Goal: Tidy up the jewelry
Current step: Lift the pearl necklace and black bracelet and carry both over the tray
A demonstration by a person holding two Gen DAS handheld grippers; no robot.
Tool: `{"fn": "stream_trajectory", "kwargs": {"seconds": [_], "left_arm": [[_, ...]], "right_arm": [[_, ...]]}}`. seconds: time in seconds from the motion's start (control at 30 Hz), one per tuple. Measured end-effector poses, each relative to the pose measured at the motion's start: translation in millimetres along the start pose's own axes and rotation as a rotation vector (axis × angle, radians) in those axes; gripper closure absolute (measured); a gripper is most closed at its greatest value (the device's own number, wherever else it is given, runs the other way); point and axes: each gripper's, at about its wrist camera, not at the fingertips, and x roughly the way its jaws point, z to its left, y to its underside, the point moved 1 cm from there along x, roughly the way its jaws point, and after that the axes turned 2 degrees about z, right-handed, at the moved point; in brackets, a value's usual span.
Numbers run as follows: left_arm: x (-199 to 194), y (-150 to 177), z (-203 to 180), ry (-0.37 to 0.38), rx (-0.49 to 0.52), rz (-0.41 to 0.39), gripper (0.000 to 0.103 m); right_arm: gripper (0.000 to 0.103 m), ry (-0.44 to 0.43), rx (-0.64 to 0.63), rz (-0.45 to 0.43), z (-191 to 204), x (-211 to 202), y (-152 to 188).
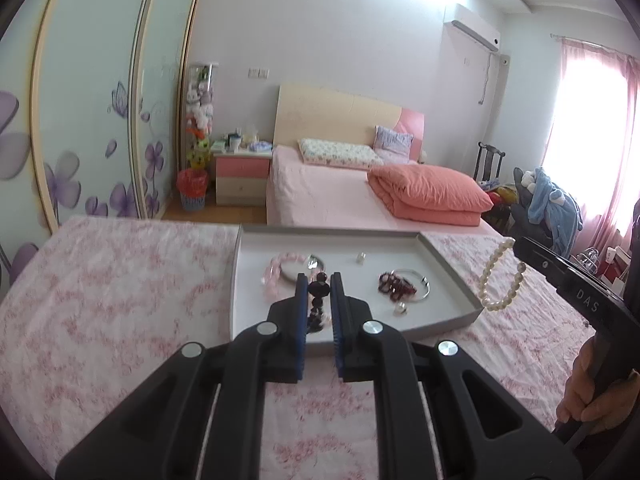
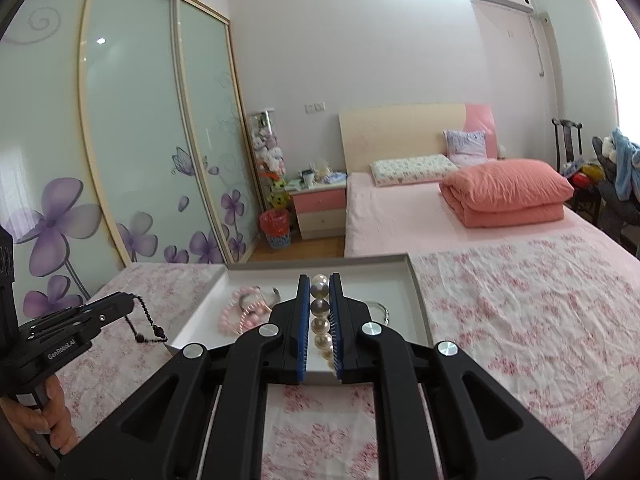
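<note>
1. The left hand-held gripper (image 1: 319, 280) is pinching a dark red and black beaded strand (image 1: 318, 304), which hangs straight down between the pads.
2. The right hand-held gripper (image 2: 319, 280) is pinching a cream-white pearl bracelet (image 2: 320, 316), its loop hanging below.
3. Both pieces hang above the shallow grey cardboard tray (image 1: 448, 256) on the table; the left piece hangs over its near left part, the right one at its right edge.

One grey tray (image 1: 448, 264), two grippers, one pearl bracelet (image 1: 500, 276), one dark bead strand (image 1: 319, 300), one pink bead bracelet (image 1: 276, 270), one silver bangle (image 1: 416, 286).
</note>
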Motion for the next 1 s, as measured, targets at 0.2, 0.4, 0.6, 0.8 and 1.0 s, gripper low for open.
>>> {"fn": "stream_trajectory", "kwargs": {"seconds": [0.2,0.4,0.6,0.8,1.0], "left_arm": [[-5,-11,-14,-0.007,0.029,-0.049,0.091],[-1,-18,-22,-0.014,0.044,-0.071,0.091],[9,-20,-22,-0.021,0.048,-0.065,0.091],[20,-21,-19,-0.020,0.050,-0.053,0.091],[31,-23,-19,-0.013,0.055,-0.042,0.091]], "right_arm": [[0.092,-0.020,-0.001,-0.036,5,-3,-9],[0.092,-0.025,-0.016,-0.065,9,-2,-16],[0.092,-0.011,-0.028,-0.072,8,5,-21],[0.092,-0.006,-0.033,-0.072,9,9,-22],[0.092,-0.002,-0.035,-0.067,8,17,-23]]}}
